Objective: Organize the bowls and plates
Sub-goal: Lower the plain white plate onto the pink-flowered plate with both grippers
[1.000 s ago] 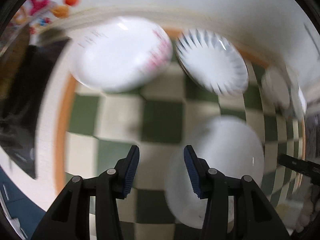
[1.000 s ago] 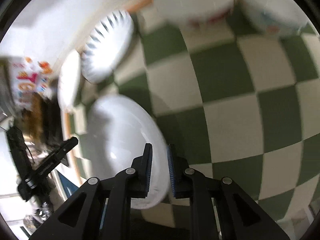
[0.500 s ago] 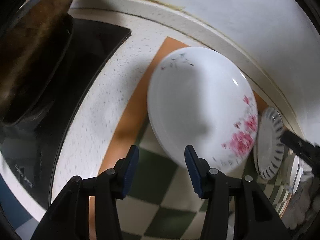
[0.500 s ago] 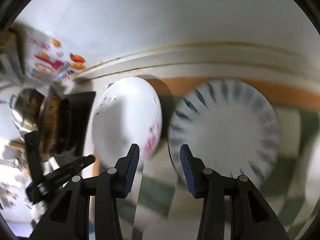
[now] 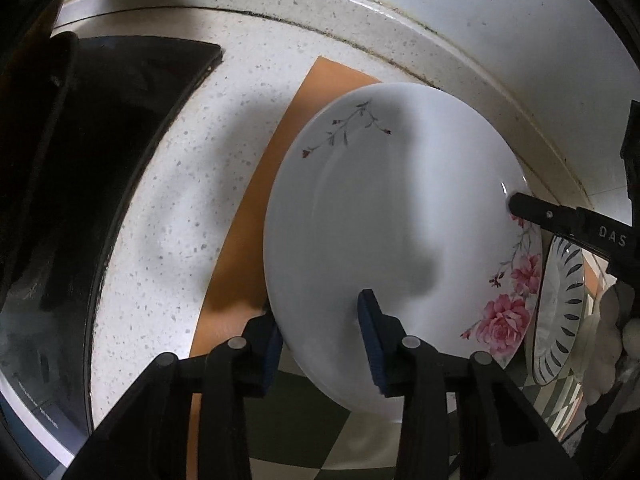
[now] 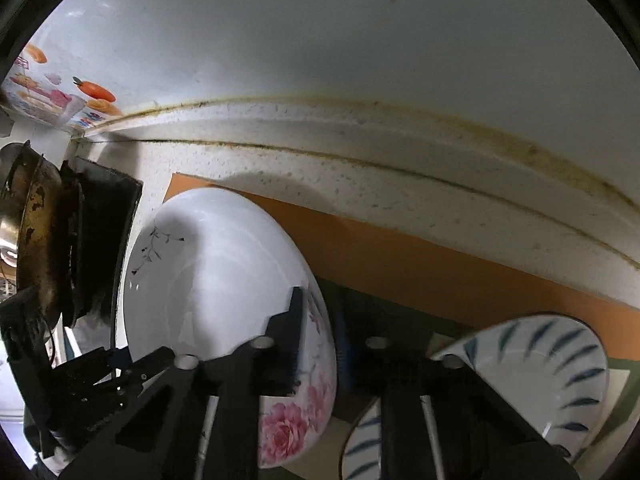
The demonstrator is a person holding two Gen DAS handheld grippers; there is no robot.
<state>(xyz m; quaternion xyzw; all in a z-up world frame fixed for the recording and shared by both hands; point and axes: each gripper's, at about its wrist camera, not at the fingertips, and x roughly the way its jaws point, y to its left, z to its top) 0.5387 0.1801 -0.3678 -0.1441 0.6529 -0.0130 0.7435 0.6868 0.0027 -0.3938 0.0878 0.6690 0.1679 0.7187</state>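
A white plate with pink roses lies at the back left of the checkered mat. My left gripper is open with its jaws straddling the plate's near rim. My right gripper is open too, its jaws straddling the plate's opposite rim by the roses; its finger shows in the left wrist view. A blue-striped white plate lies to the right of the rose plate, also seen in the left wrist view.
The orange-edged checkered mat lies on a speckled counter. A black stove with a worn pan stands to the left. The white wall rises just behind.
Both grippers moved in on the rose plate and now straddle its rim from opposite sides. The right gripper opened earlier, having let go of a plain white plate.
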